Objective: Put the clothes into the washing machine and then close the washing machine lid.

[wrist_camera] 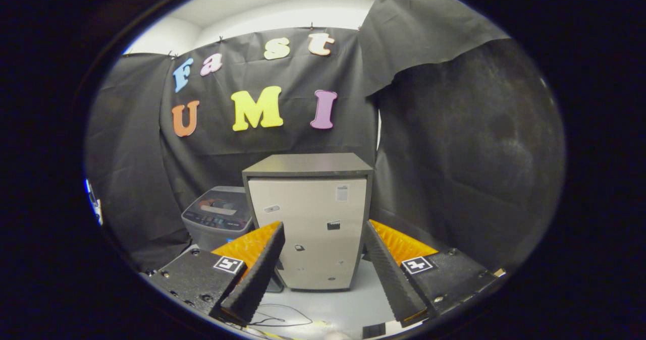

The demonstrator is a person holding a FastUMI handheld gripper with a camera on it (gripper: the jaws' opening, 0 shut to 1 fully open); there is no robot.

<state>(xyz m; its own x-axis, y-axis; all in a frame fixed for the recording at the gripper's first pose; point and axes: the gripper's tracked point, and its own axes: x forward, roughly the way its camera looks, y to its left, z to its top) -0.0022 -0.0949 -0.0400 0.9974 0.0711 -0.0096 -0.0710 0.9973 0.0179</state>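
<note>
A small grey top-loading washing machine (217,218) stands on the floor beyond my left finger, to the left of a pale cabinet. Its lid looks down flat, with a control panel along the front edge. My gripper (323,234) is open, held well back from the machine, with nothing between its fingers (257,269). The gap between the fingers faces the cabinet front.
A tall pale cabinet (310,229) with a dark top stands straight ahead, right of the washing machine. Black cloth walls close in behind and on both sides. A thin cable (277,317) lies on the light floor just below the fingers.
</note>
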